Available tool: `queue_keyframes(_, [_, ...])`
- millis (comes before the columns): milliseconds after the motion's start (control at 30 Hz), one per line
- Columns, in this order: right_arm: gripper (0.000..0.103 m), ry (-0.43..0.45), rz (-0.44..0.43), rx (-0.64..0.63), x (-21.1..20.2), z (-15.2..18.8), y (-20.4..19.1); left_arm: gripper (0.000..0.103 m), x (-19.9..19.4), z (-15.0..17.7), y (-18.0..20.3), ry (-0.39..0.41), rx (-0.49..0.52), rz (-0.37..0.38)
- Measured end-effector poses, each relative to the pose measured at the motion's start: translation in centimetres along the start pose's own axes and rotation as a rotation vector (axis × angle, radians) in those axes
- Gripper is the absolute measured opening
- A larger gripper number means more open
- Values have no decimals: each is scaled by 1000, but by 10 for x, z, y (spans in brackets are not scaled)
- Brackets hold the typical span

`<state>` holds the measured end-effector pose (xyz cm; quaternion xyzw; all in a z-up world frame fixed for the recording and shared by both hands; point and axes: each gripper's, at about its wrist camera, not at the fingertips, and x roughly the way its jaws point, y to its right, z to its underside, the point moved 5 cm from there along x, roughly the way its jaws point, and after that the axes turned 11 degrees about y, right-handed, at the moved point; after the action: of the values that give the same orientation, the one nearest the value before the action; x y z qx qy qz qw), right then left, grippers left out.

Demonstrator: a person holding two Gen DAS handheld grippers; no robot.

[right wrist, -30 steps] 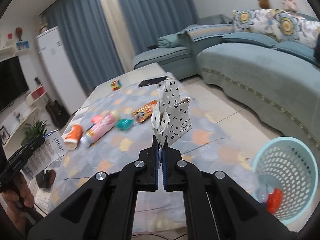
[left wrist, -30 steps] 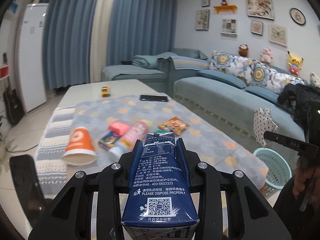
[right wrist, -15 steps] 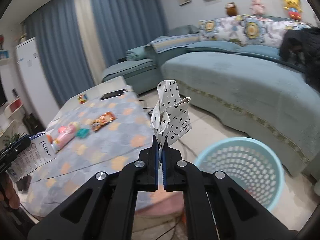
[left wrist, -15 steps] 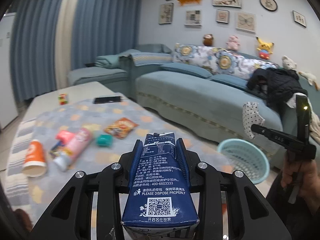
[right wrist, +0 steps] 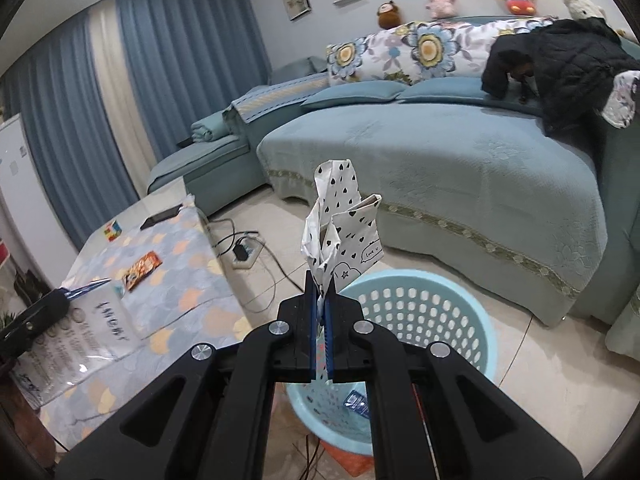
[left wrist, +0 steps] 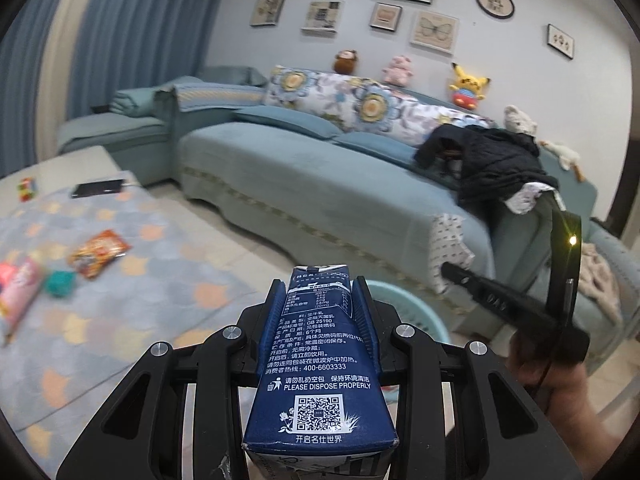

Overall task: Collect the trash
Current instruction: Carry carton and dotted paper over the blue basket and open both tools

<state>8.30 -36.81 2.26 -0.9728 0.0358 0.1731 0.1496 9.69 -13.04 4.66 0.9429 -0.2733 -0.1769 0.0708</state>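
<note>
Your right gripper (right wrist: 320,316) pinches the spotted wrapper (right wrist: 342,232); at five o'clock, the laundry basket (right wrist: 420,300) holds perhaps a blue scrap. Your left gripper (left wrist: 320,320) clamps the milk carton (left wrist: 320,360).

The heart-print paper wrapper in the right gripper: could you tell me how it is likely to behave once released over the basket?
The heart-print paper wrapper looks crumpled and thin, so it is probably very light and may flutter rather than drop straight. It stands upright above the right gripper, suggesting some stiffness. The light blue basket sits just beyond, so it should probably land inside.
</note>
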Motion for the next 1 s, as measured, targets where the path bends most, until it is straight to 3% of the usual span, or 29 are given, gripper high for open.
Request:
queue_keyframes(267, [2,-68,55,142,11,2,45,33,62,-9,32,-64,-82,128])
queue_keyframes(533, [4,-85,76,184,19,9,61,33,108,4,52,-125,-74,126])
queue_keyframes(667, [5,-94,96,215,22,9,70,45,124,7,56,-168,-92,146])
queue_keyframes(833, [8,-104,110,216,26,12,73,48,131,6,52,-186,-93,139])
queue_keyframes(933, [24,-109,109,204,28,14,72,49,125,5,44,-184,-85,124])
queue_keyframes(1000, [48,-98,112,201,27,14,71,50,117,6,36,-188,-61,101])
